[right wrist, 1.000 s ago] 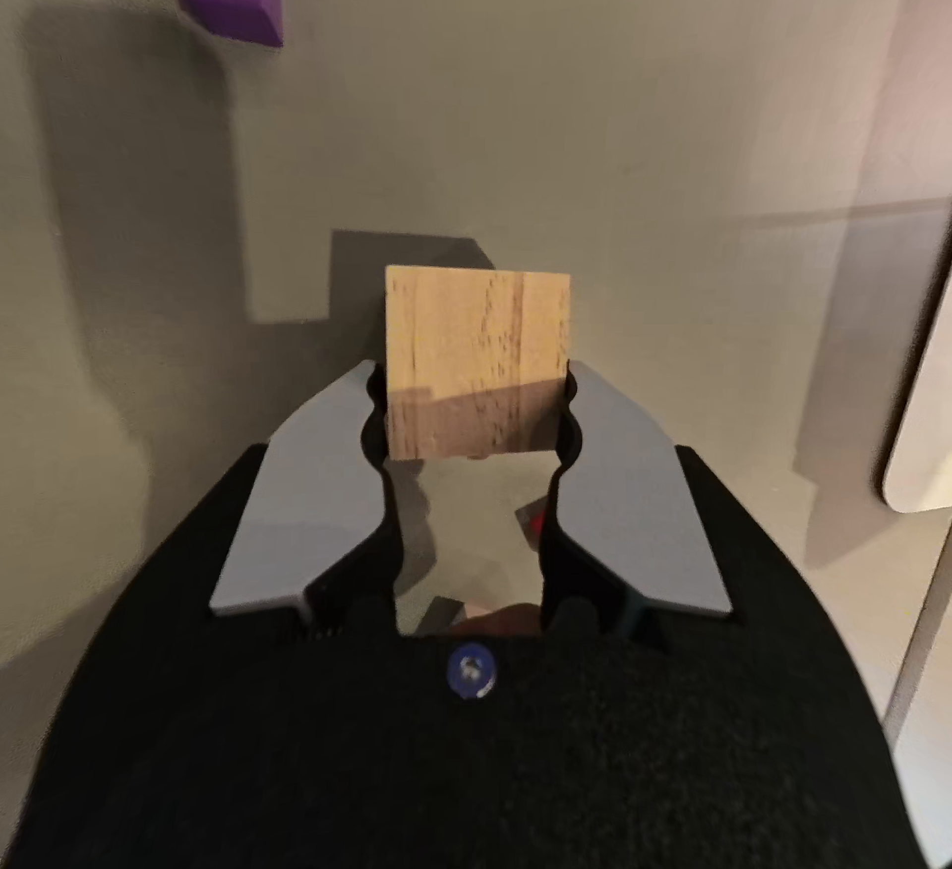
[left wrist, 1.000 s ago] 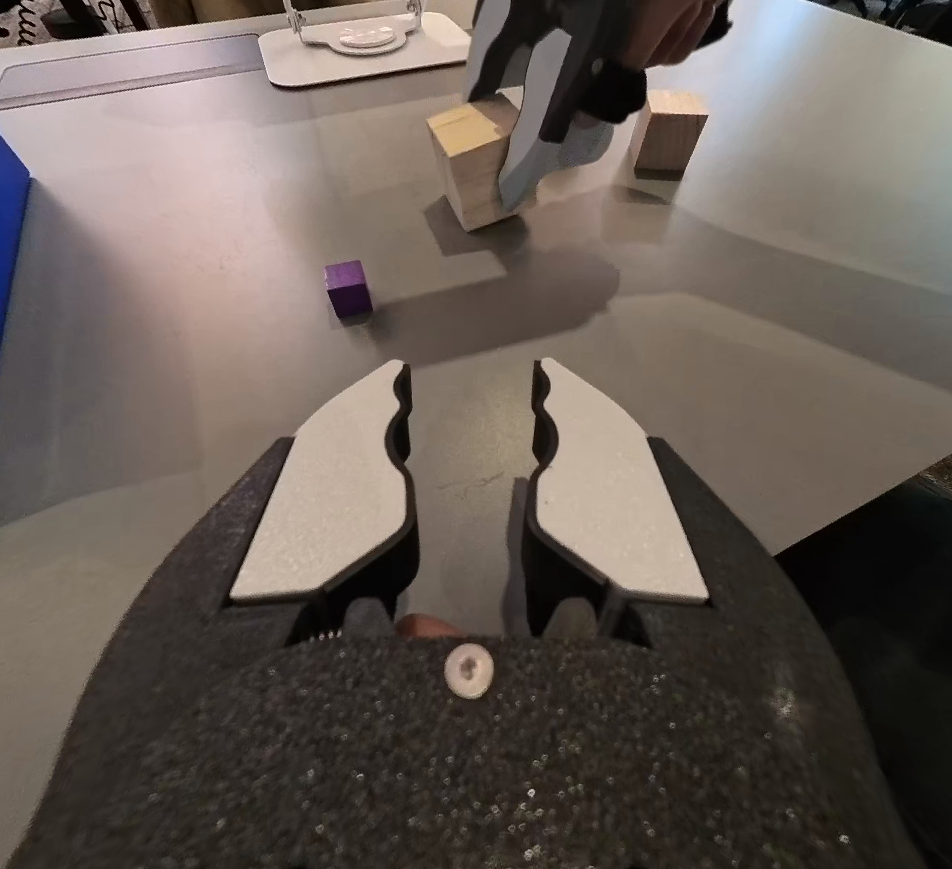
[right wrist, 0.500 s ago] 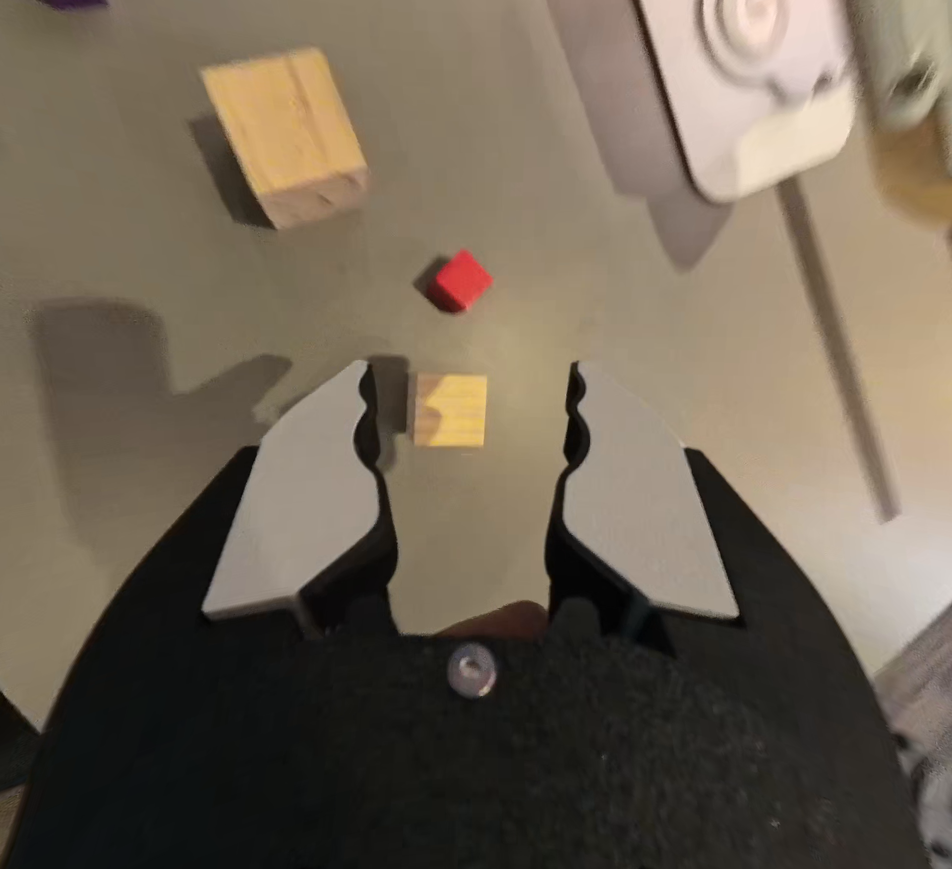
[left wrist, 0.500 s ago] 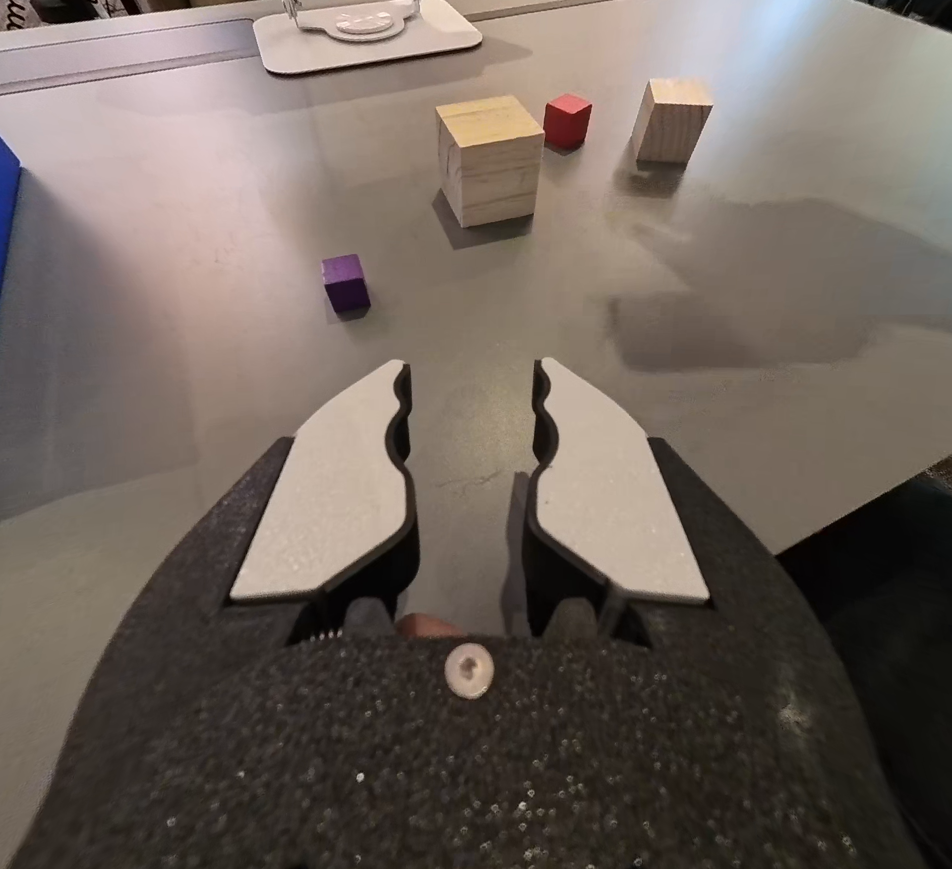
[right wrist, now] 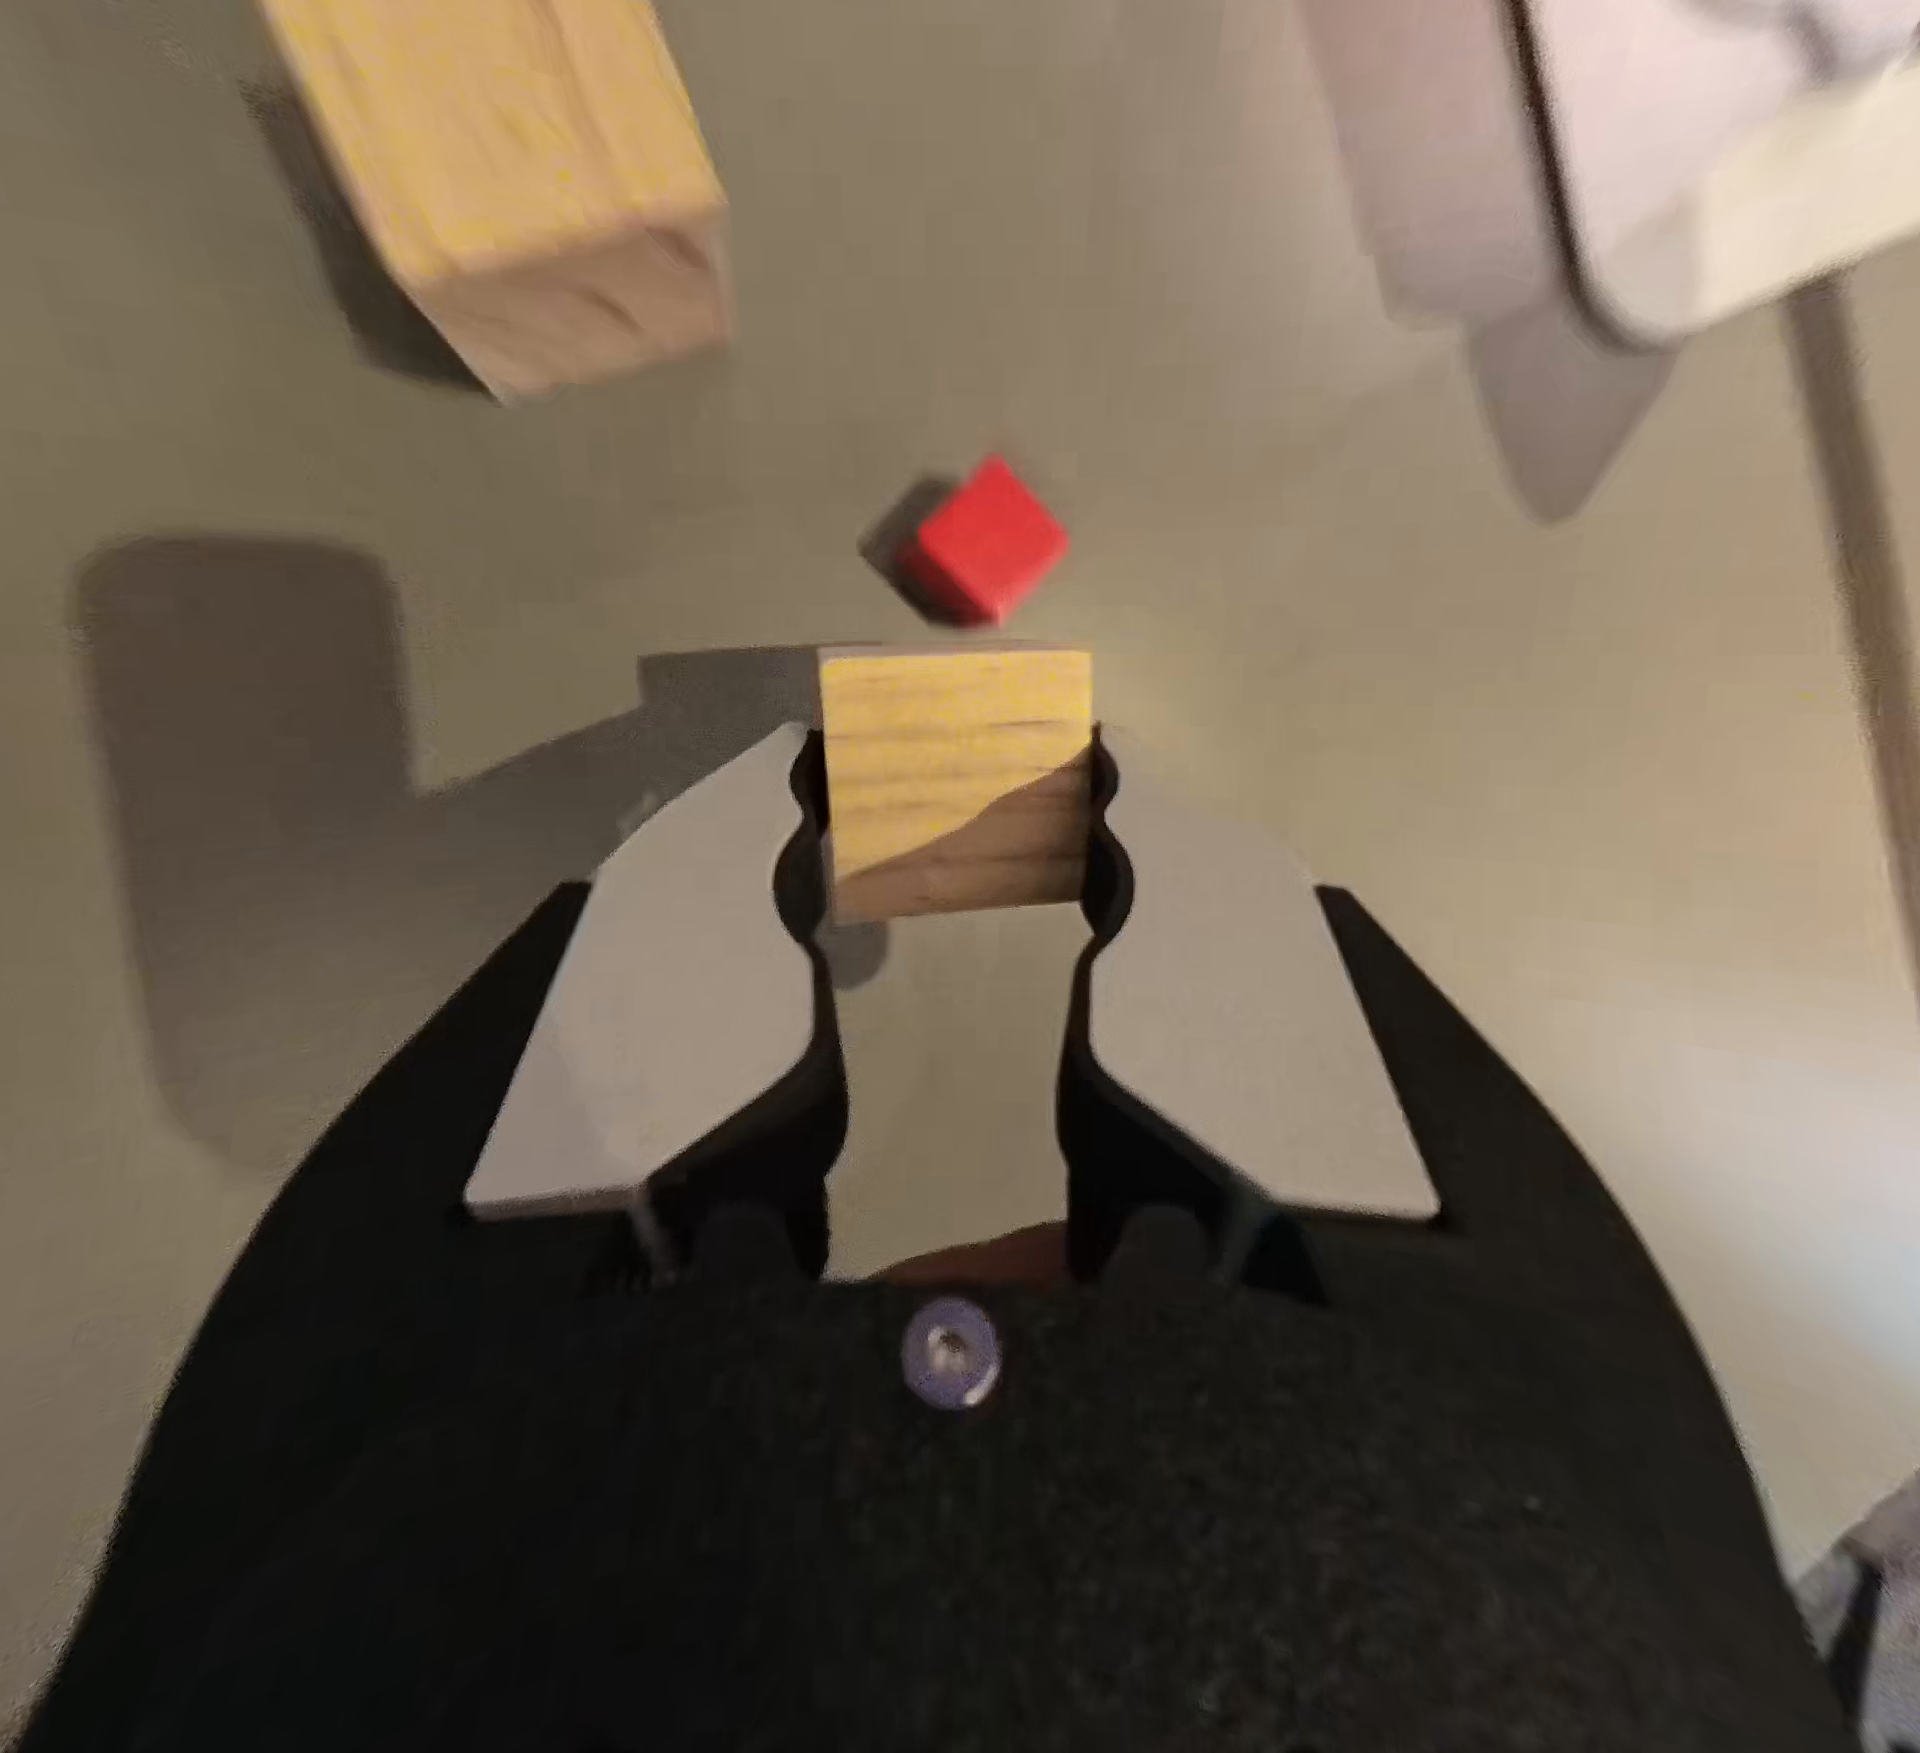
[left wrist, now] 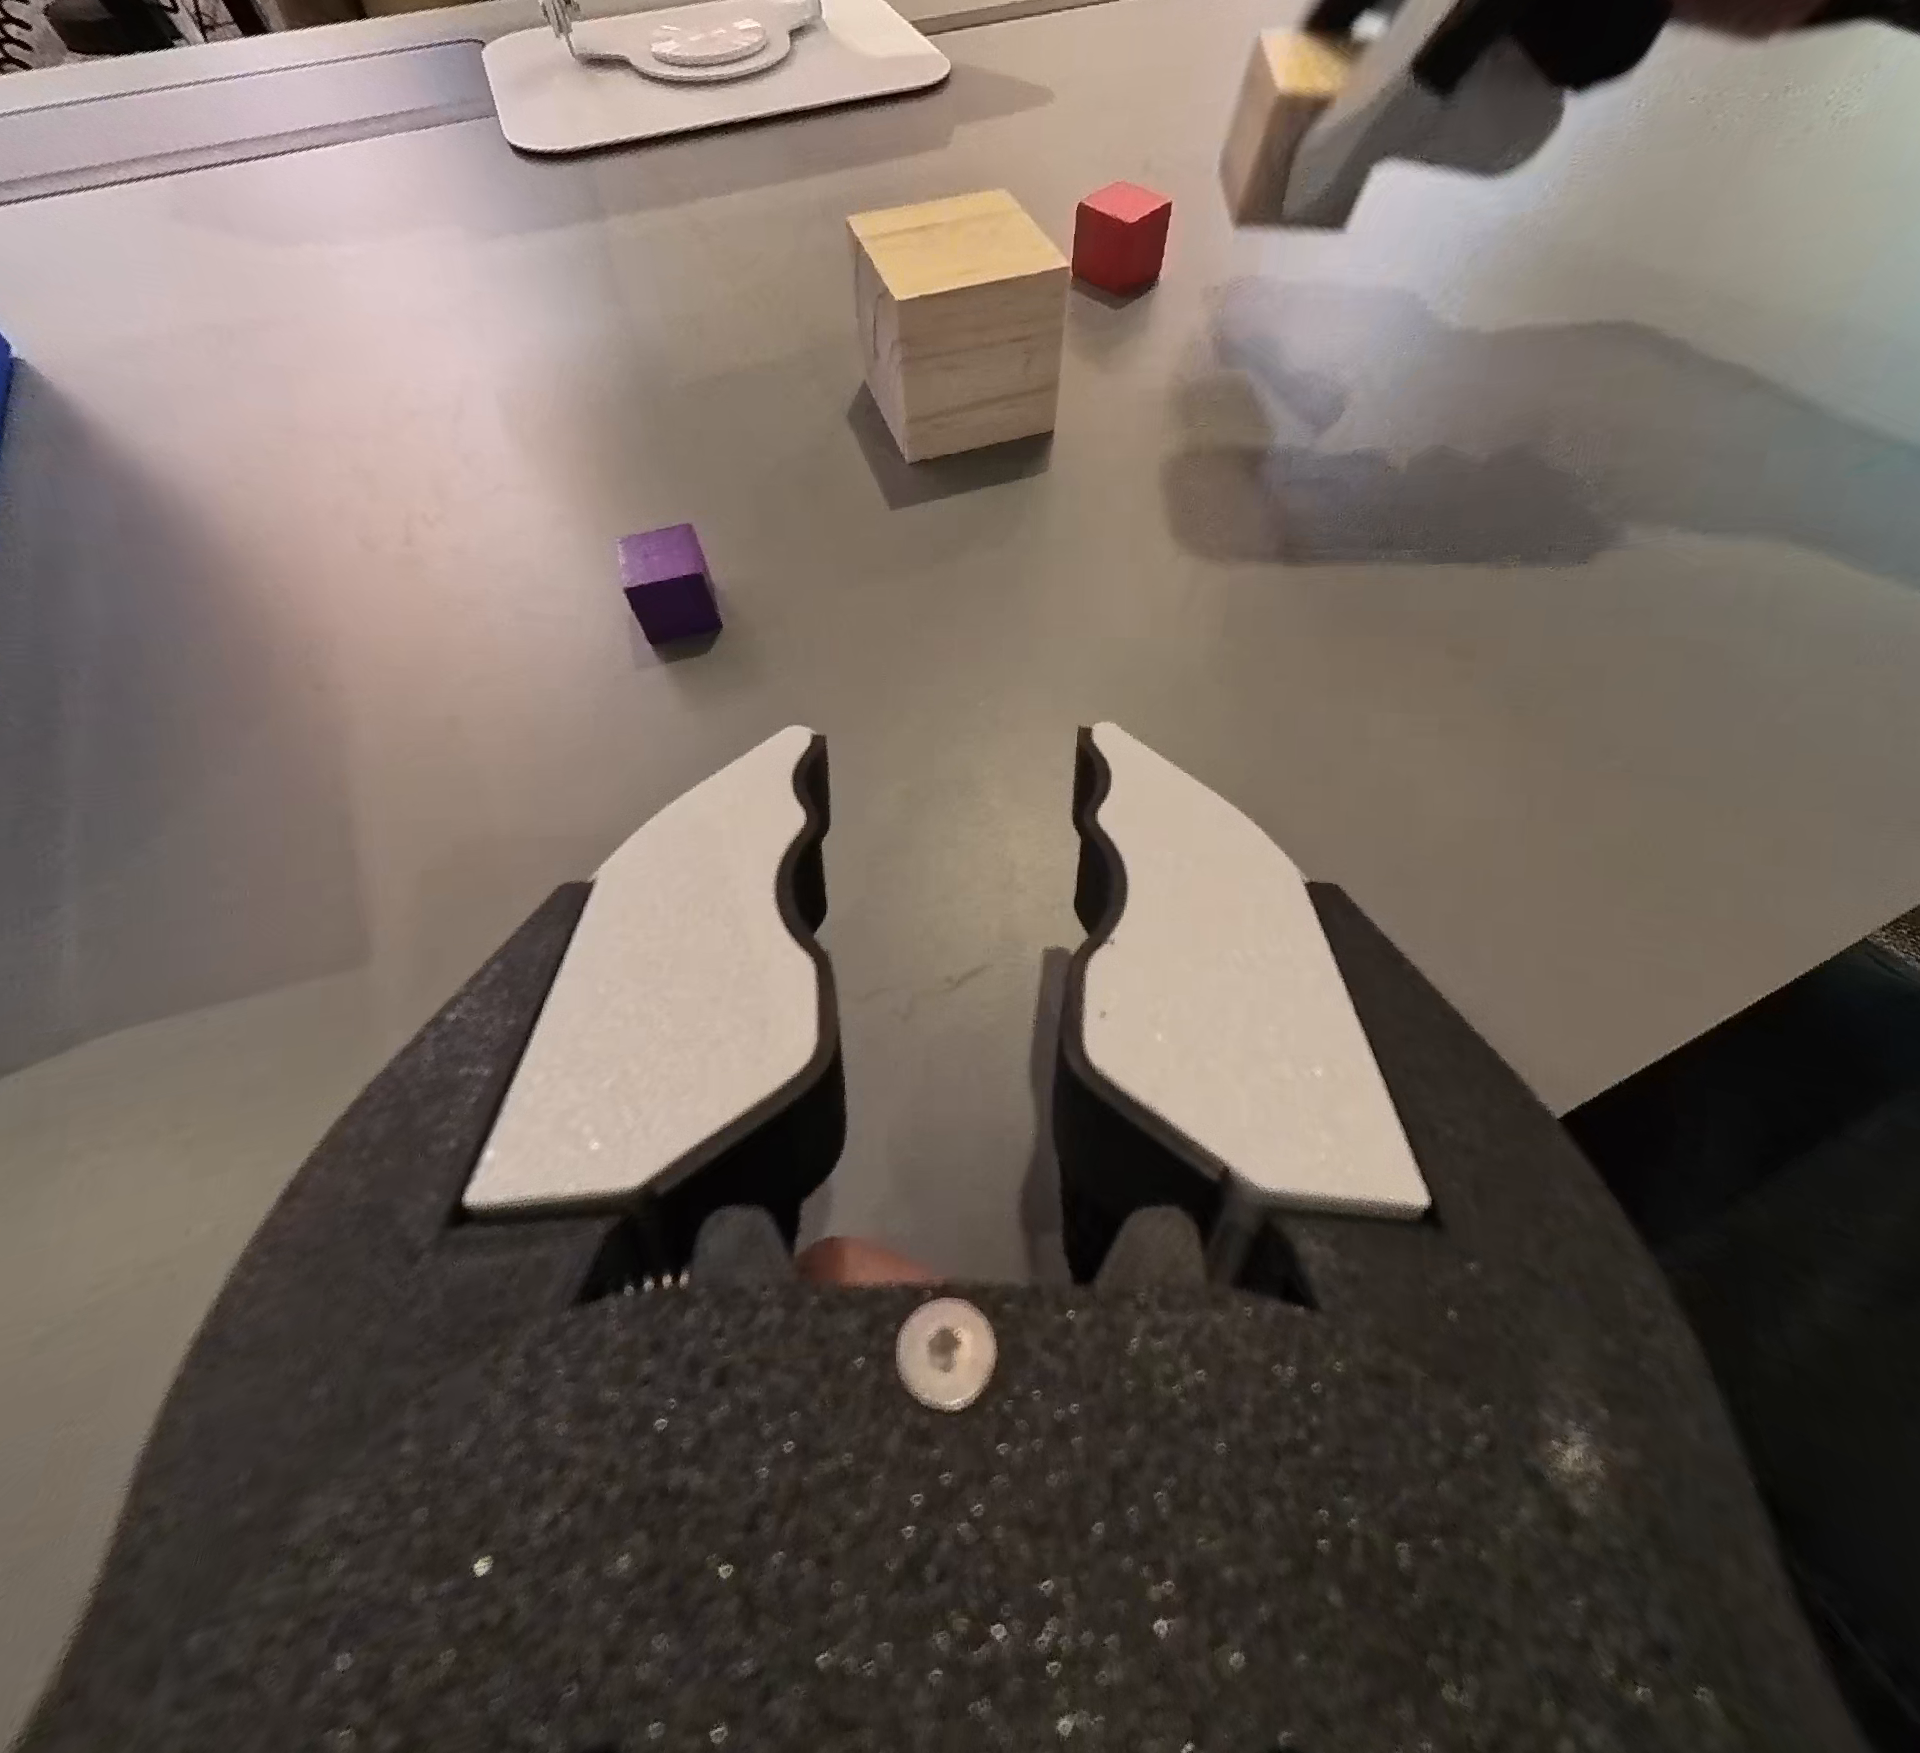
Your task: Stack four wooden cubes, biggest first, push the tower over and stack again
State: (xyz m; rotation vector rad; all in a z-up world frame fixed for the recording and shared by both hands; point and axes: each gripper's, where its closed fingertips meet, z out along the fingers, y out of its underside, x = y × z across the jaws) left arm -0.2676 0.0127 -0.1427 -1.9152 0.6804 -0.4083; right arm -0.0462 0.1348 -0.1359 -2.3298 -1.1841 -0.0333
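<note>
The big plain wooden cube (left wrist: pixel 958 321) stands alone on the grey table (left wrist: pixel 312 415); it also shows in the right wrist view (right wrist: pixel 457 93). A small red cube (left wrist: pixel 1120 234) sits just behind it to the right, and shows in the right wrist view (right wrist: pixel 982 542). A small purple cube (left wrist: pixel 670 581) lies nearer me on the left. My right gripper (right wrist: pixel 951 747) is shut on the medium wooden cube (right wrist: pixel 954 773) and holds it in the air right of the big cube; both show in the left wrist view, the cube (left wrist: pixel 1273 129) and the gripper (left wrist: pixel 1340 134). My left gripper (left wrist: pixel 951 753) is open and empty, low over the near table.
A white stand base (left wrist: pixel 717 67) with two thin uprights sits at the table's far edge, also in the right wrist view (right wrist: pixel 1683 72). A blue object (left wrist: pixel 8 373) shows at the left edge. The table's right edge (left wrist: pixel 1714 1017) runs close to my left gripper. Left tips to right tips: about 25 cm.
My right gripper let go of the big cube, crossed to the medium cube on the right, shut on it and lifted it off the table. My left gripper has not moved.
</note>
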